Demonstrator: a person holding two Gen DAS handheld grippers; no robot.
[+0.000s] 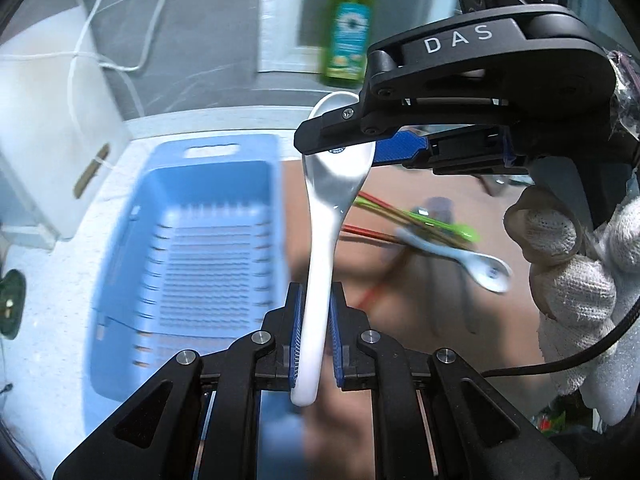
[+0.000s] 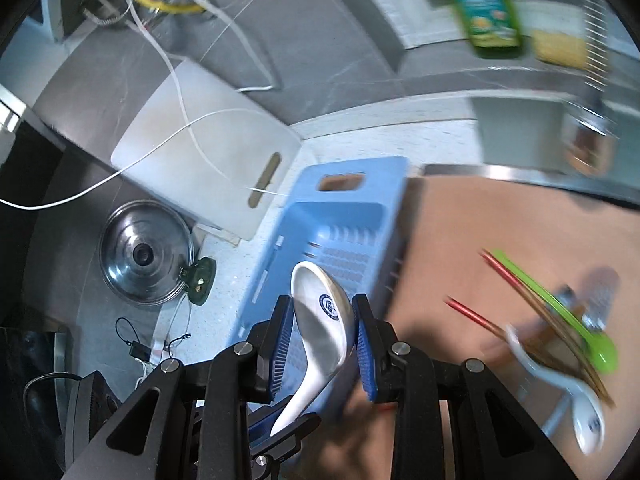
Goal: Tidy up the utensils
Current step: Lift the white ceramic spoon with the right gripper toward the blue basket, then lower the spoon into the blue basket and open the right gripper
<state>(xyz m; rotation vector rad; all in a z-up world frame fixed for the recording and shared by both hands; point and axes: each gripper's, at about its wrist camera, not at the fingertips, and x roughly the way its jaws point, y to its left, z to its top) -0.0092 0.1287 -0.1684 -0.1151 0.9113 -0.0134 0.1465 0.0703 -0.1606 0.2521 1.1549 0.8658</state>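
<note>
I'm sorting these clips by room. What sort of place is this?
Most likely a home kitchen counter. A blue drainer basket sits beside a white cutting board and a steel pot lid, with a green bottle standing behind and spoons and chopsticks lying loose.

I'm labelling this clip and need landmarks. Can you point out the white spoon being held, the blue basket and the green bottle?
white spoon (image 1: 320, 264), left wrist view, mid-handle above the pads.
blue basket (image 1: 256, 148), left wrist view, far rim beside the handle slot.
green bottle (image 1: 349, 36), left wrist view, on its label.
</note>
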